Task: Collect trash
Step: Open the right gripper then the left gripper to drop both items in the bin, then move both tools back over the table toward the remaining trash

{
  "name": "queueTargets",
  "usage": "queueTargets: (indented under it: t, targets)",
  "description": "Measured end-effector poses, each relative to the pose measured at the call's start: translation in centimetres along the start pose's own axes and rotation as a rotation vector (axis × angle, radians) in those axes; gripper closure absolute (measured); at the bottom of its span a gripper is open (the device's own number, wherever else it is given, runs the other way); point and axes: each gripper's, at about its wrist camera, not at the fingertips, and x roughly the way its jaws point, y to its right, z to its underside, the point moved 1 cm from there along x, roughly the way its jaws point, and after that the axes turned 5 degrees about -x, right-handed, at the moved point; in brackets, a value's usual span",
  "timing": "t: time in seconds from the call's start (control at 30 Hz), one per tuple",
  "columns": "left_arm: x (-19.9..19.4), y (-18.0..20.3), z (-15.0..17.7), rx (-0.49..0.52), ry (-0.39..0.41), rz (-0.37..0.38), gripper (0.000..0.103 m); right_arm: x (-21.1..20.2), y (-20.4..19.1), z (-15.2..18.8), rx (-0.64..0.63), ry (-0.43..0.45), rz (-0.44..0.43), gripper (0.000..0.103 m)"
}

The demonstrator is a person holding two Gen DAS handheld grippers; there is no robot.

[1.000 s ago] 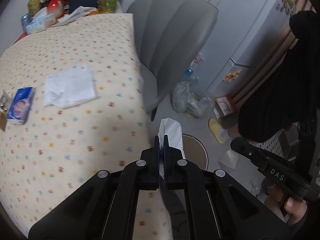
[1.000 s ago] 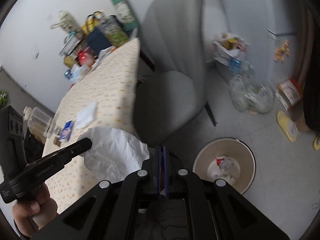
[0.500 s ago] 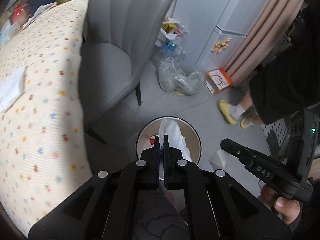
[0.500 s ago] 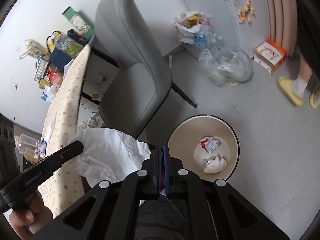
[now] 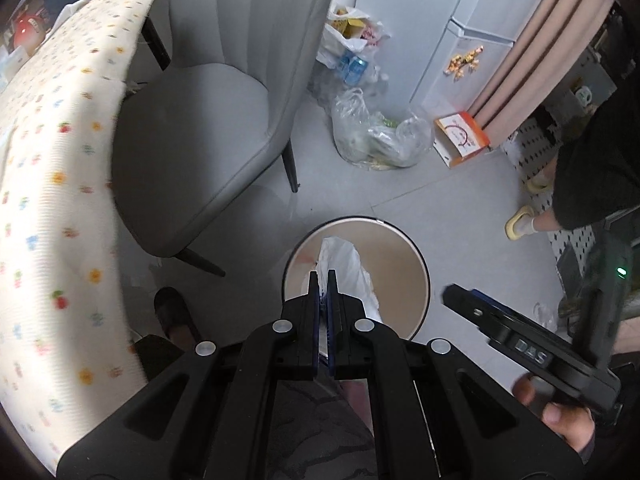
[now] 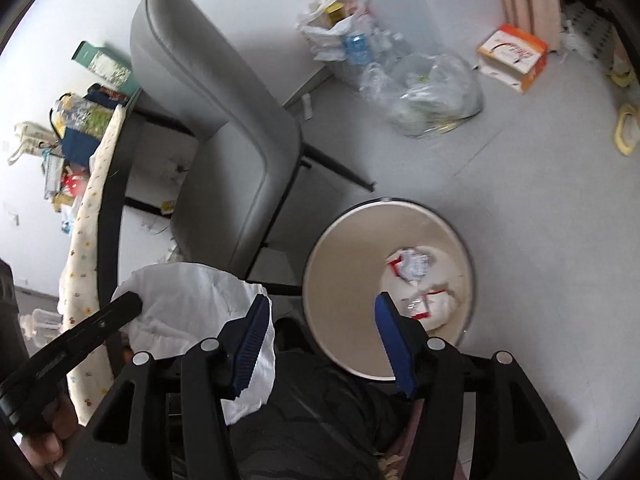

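Tissue (image 5: 347, 268) is hanging from our left gripper (image 5: 323, 280), whose jaws are pressing together on it, directly above the waste bin (image 5: 416, 256). Our right gripper (image 6: 320, 308) is opening over the same bin with nothing between its jaws. Only the right view is showing crumpled wrappers (image 6: 416, 264) inside the bin.

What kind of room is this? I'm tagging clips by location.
Most likely a lived-in home dining corner: a table with a dotted tablecloth, a grey upholstered chair, and a round waste bin beside filled plastic bags on the tiled floor.
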Motion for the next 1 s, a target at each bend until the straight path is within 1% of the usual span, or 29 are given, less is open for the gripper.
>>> queueTargets:
  t: [0.07, 0.13, 0.17, 0.2, 0.23, 0.27, 0.3, 0.37, 0.43, 0.47, 0.5, 0.53, 0.7, 0.83, 1.0]
  targets:
    - [0.7, 0.6, 0.1, 0.007, -0.014, 0.004, 0.099, -1.1, 0.6, 0.3, 0.015, 0.017, 0.013, 0.038]
    - [1.6, 1.2, 0.1, 0.011, -0.036, 0.014, 0.099, -2.2, 1.2, 0.6, 0.024, 0.033, 0.038, 0.036]
    - [2.0, 1.5, 0.2, 0.009, -0.05, 0.025, 0.098, -2.6, 1.5, 0.7, 0.026, 0.039, 0.047, 0.034]
    - [2.3, 1.7, 0.2, 0.009, -0.066, 0.036, 0.086, -3.0, 1.8, 0.7, 0.03, 0.047, 0.052, 0.032]
    - [2.3, 1.7, 0.4, 0.013, -0.082, 0.037, 0.058, -3.5, 2.1, 0.8, 0.035, 0.054, 0.057, 0.03]
    - [2.0, 1.7, 0.4, 0.006, -0.067, 0.043, 0.046, -3.9, 2.4, 0.9, 0.042, 0.061, 0.063, 0.029]
    - [1.6, 1.5, 0.4, -0.001, -0.042, 0.04, 0.036, -4.1, 2.6, 1.0, 0.048, 0.064, 0.067, 0.028]
    - [0.9, 1.2, 0.3, -0.009, -0.018, 0.026, 0.035, -4.4, 2.8, 1.2, 0.057, 0.066, 0.066, 0.026]
    - [0.2, 0.7, 0.1, -0.023, -0.013, 0.041, 0.029, -4.4, 2.5, 1.4, 0.057, 0.063, 0.061, 0.025]
    - [-0.5, 0.3, -0.2, -0.032, 0.001, 0.044, 0.028, -4.4, 2.1, 1.5, 0.051, 0.063, 0.059, 0.024]
    - [-1.4, -0.2, -0.3, -0.039, 0.02, 0.048, 0.023, -4.5, 1.7, 1.5, 0.04, 0.067, 0.057, 0.023]
    - [-2.0, -0.5, -0.5, -0.045, 0.034, 0.052, 0.018, -4.7, 0.9, 1.6, 0.024, 0.073, 0.053, 0.022]
    - [-6.5, -3.2, -1.2, -0.082, 0.123, 0.079, 0.008, -6.0, -2.7, 1.5, -0.061, 0.107, 0.041, 0.014]
    - [-9.7, -6.1, -1.3, -0.11, 0.192, 0.084, 0.006, -7.1, -6.3, 1.4, -0.129, 0.13, 0.018, 0.01]
    - [-13.3, -12.1, -0.9, -0.2, 0.278, 0.065, 0.006, -8.2, -12.5, 1.6, -0.236, 0.155, -0.031, 0.008]
